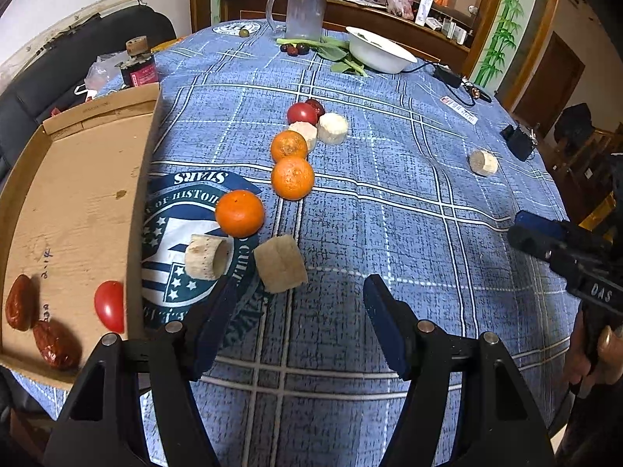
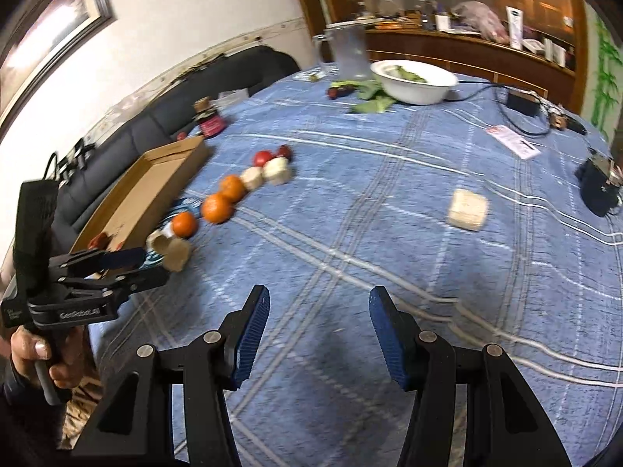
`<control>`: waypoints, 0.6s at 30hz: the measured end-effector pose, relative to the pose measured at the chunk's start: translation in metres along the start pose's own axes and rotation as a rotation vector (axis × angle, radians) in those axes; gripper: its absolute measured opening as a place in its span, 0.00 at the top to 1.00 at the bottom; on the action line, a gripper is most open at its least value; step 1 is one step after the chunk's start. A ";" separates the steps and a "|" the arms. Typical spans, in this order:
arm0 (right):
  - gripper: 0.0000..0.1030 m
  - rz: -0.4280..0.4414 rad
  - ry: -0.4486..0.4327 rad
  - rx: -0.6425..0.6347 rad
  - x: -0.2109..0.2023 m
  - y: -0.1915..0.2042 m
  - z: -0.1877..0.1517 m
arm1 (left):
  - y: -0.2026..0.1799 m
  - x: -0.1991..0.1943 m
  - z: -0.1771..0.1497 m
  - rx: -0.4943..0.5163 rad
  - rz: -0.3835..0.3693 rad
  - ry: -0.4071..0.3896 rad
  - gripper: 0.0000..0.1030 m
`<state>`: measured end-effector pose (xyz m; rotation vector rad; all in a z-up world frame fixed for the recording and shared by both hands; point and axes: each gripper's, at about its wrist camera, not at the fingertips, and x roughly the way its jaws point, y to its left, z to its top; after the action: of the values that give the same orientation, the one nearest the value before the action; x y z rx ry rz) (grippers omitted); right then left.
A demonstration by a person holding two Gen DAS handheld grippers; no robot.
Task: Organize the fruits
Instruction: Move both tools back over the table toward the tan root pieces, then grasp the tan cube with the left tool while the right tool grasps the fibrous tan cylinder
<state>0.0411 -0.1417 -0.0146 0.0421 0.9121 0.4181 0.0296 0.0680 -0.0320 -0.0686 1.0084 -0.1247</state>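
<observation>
Now a round bench (image 1: 389, 214) under a blue plaid cloth is filling both views. A shallow cardboard tray (image 1: 78, 202) is lying along its left edge, already holding two dried red dates (image 1: 21, 307) and one small tomato (image 1: 109, 305). Next in size, the left hand-held gripper (image 1: 300, 319) is hovering low over the cloth with its jaws spread and nothing between them; the right hand-held gripper (image 2: 319, 330) is hanging apart to the right, likewise spread and empty.

Three oranges (image 1: 239, 213) are lying in a loose line running away from the tray, with a second tomato (image 1: 301, 113) at the far end. The sorting seems to be partly done; the nearest orange looks like the likely next pick, calling for the left jaws to straddle it, then carry it over the tray wall.

Pale cut chunks (image 1: 280, 264) are sitting just ahead of the left fingers, between them and that orange, and could get nudged. A white bowl (image 1: 379, 52) and a clear jug (image 1: 305, 11) are standing far back.
</observation>
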 end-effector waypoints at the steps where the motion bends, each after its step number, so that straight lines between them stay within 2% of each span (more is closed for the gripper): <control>1: 0.46 -0.011 -0.002 0.009 0.001 -0.007 0.002 | 0.000 0.002 0.001 -0.001 0.000 0.004 0.35; 10: 0.46 -0.125 -0.003 0.062 0.021 -0.057 0.024 | -0.001 0.023 0.010 0.005 0.009 0.028 0.37; 14: 0.46 -0.179 -0.009 0.095 0.034 -0.077 0.037 | 0.004 0.035 0.010 -0.006 -0.007 0.054 0.52; 18: 0.46 -0.205 0.012 0.111 0.054 -0.091 0.049 | 0.006 0.036 0.012 0.009 0.013 0.031 0.67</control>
<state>0.1383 -0.1980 -0.0446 0.0475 0.9405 0.1768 0.0592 0.0693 -0.0566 -0.0518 1.0388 -0.1186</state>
